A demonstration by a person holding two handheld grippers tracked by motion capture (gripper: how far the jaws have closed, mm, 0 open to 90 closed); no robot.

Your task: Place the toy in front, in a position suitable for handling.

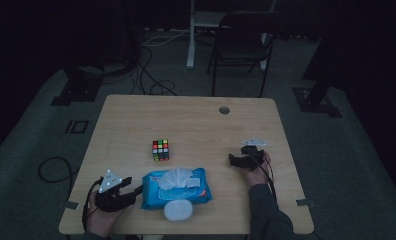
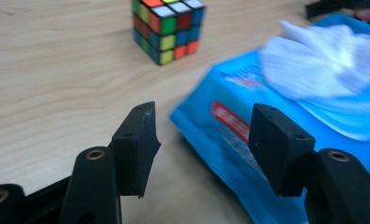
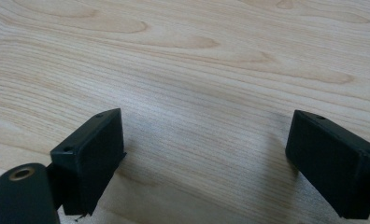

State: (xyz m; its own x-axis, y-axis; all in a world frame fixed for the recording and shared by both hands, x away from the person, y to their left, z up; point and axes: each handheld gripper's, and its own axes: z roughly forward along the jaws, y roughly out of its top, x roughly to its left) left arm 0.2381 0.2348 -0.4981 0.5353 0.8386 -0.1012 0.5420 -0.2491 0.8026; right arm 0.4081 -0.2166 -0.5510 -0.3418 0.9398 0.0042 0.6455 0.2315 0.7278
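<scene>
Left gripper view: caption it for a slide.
Open left gripper at the corner of a blue wipes pack, Rubik's cube beyond.

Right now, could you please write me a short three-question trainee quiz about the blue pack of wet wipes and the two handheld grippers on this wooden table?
1. True or false: the left gripper has its jaws closed on the blue plastic pack of wet wipes.
2. Which thing lies beyond the pack, farther from the person? A) a multicoloured puzzle cube B) a red mug C) a metal spoon
3. Fill in: the pack's round white lid is flipped ____, with a white wipe sticking up.

Key:
1. False; the jaws stand apart at the pack's corner.
2. A
3. open
</scene>
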